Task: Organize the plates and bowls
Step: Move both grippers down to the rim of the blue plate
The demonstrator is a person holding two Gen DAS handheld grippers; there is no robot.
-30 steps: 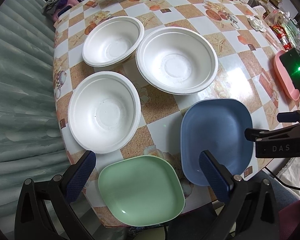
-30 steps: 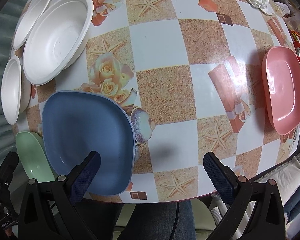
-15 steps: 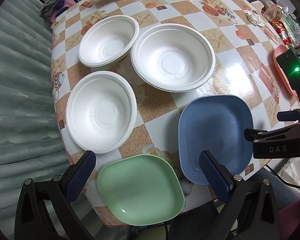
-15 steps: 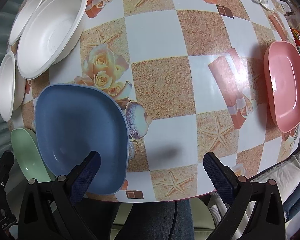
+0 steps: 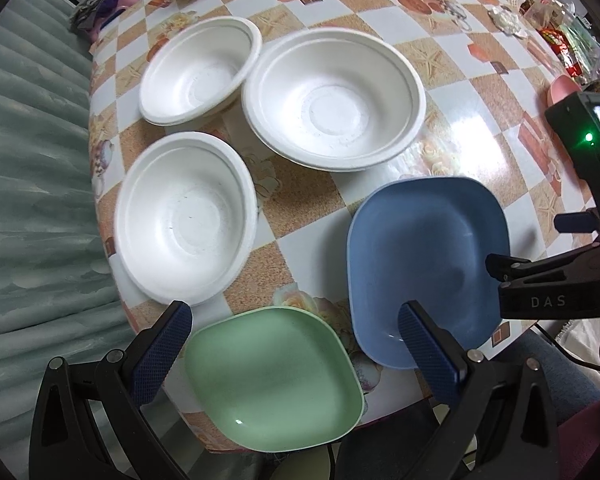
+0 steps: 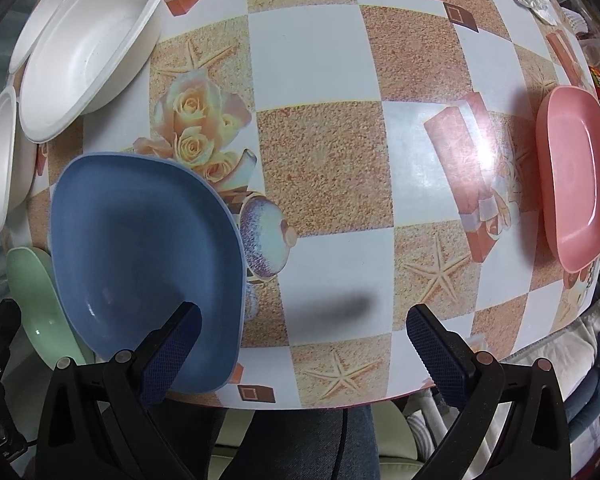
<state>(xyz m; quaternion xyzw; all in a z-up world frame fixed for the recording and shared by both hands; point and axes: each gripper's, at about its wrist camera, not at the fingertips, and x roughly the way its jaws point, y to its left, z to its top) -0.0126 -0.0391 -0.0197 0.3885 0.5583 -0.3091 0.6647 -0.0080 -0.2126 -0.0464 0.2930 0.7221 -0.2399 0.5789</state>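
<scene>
In the left wrist view, the pink plate (image 5: 562, 88) is mostly hidden behind the right gripper (image 5: 548, 256), which is cut off by the frame edge at 3 o'clock; only a small pink corner is seen. Snack packets (image 5: 568, 44) at 1 o'clock are blurred and cannot be read. In the right wrist view, the smallest bowl is seen only as a thin rim at 10 o'clock, and the green plate (image 6: 36, 300) is partly covered by the blue plate (image 6: 140, 252).

The plates are rounded squares, so no clear long axis is seen in the left view. The pink plate (image 6: 576, 180) looks elongated in the right view, w/ its long side running approx. 12 to 6 o'clock; this may be lens distortion. All plates and bowls lie flat, open side up.

On the checkered table (image 5: 312, 216), three white bowls are grouped: a large bowl (image 5: 334, 98) at 12 o'clock, a small bowl (image 5: 200, 70) at 11 o'clock beside it, and a medium bowl (image 5: 186, 220) at 9 o'clock. The green plate (image 5: 274, 378) sits at the table edge at 6 o'clock, the blue plate (image 5: 428, 268) just beside it at 4 o'clock.

The left gripper (image 5: 296, 352) is held w/ fingers wide apart over the green plate, nothing between them. The right gripper (image 6: 306, 354) is also spread apart, empty, its left finger above the blue plate's near rim.
</scene>
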